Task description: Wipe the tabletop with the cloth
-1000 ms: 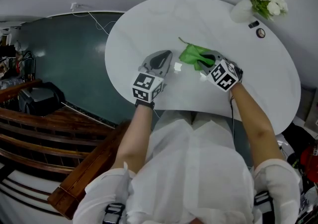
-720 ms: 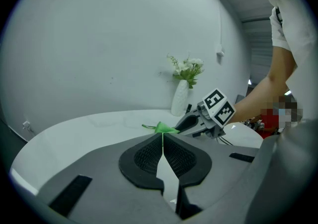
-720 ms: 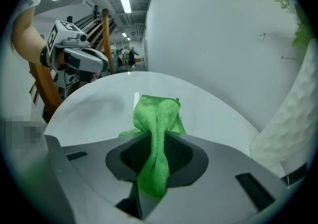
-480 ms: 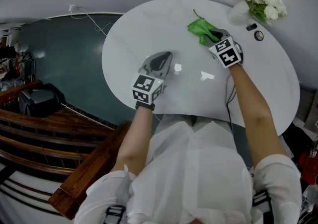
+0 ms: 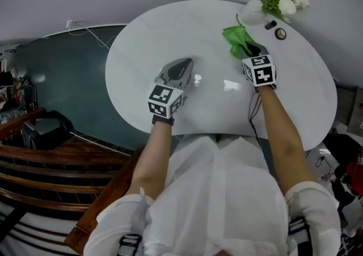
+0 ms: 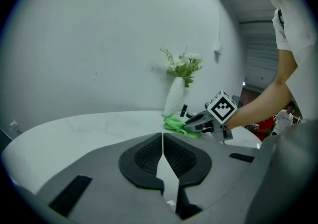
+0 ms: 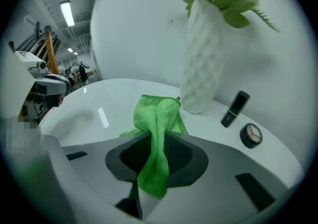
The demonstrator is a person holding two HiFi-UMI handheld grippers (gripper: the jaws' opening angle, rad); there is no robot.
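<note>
The fingers [image 7: 186, 161] of the right gripper [image 7: 157, 141] are clamped on a green cloth [image 7: 158, 118], a folded strip of which runs down between the two dark pads and hangs out below them. The rest of the cloth lies bunched on the white tabletop [image 7: 94, 113] just ahead of the fingers, its far edge just beside the foot of a white textured vase [image 7: 203, 54] that holds pale flowers and green leaves. To the right of the vase a small black tube [image 7: 234, 109] stands upright, and a round compact [image 7: 250, 135] lies flat near it, both apart from the cloth. In the head view the right gripper [image 5: 251, 51] is stretched toward the far right part of the tabletop [image 5: 170, 33], with the cloth [image 5: 237, 38] showing just beyond its tips and the vase [image 5: 252, 11], the tube [image 5: 270, 24] and the compact [image 5: 279, 34] behind it near the edge. The left gripper [image 5: 182, 64] is held over the middle of the tabletop, well apart from the cloth; whether it touches the surface cannot be told. In its own view its fingers [image 6: 144, 161] are pressed together with nothing between them, and the right gripper, the cloth [image 6: 174, 123] and the vase [image 6: 175, 96] show beyond them.
</note>
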